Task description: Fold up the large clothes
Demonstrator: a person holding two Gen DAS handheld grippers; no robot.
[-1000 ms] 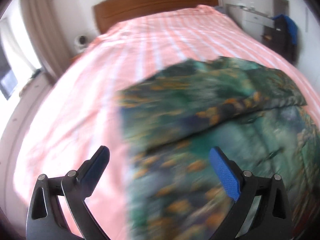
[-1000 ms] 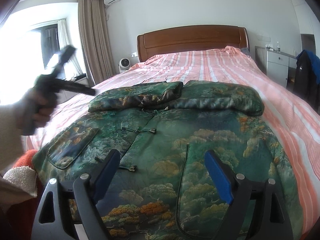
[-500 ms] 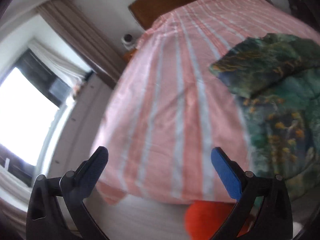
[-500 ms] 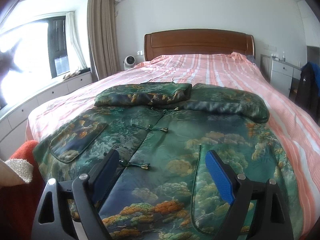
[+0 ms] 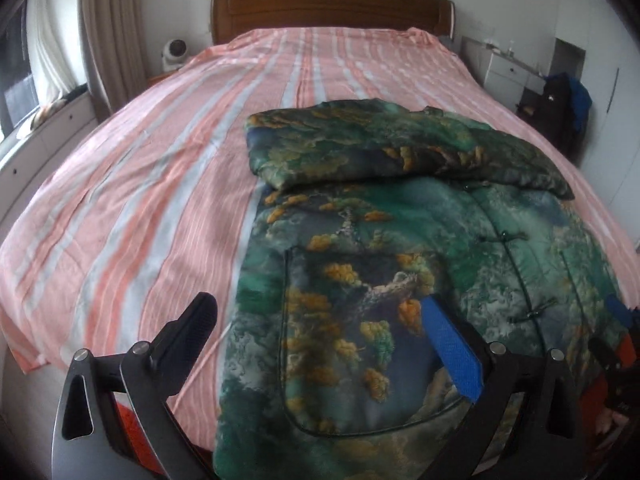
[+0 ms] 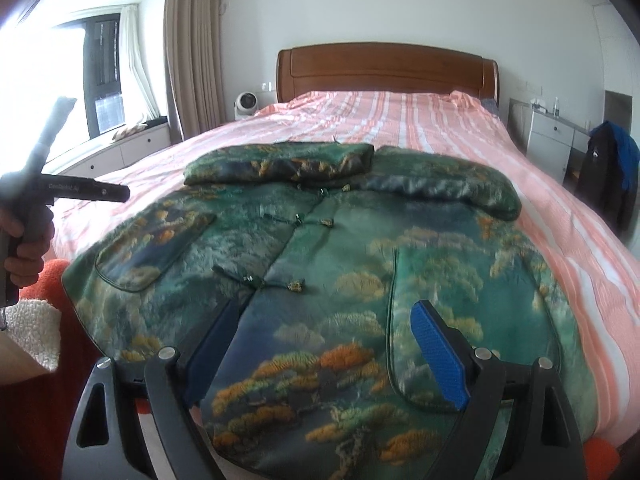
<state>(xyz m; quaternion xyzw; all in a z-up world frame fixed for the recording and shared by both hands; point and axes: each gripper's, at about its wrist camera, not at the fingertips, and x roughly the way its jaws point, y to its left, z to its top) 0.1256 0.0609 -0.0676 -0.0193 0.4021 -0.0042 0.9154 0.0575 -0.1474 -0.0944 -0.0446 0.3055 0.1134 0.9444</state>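
A large green padded jacket point(image 6: 360, 248) with orange tree patterns lies front up on the bed, both sleeves folded across its top. It also shows in the left wrist view point(image 5: 392, 248). My left gripper point(image 5: 320, 344) is open and empty above the jacket's left hem and pocket point(image 5: 360, 340). My right gripper point(image 6: 324, 344) is open and empty above the hem near the right pocket point(image 6: 460, 320). The left gripper's body point(image 6: 60, 188) shows at the left of the right wrist view, held in a hand.
The bed has a pink striped sheet point(image 5: 160, 184) and a wooden headboard point(image 6: 384, 72). A white nightstand point(image 6: 552, 140) and a chair with dark clothes point(image 6: 608, 176) stand to the right. A window bench point(image 6: 120, 148) and a small fan point(image 6: 246, 105) are to the left.
My left gripper has swung back from the bed's left edge and window side to face the jacket's left hem. The right gripper has stayed over the hem, open.
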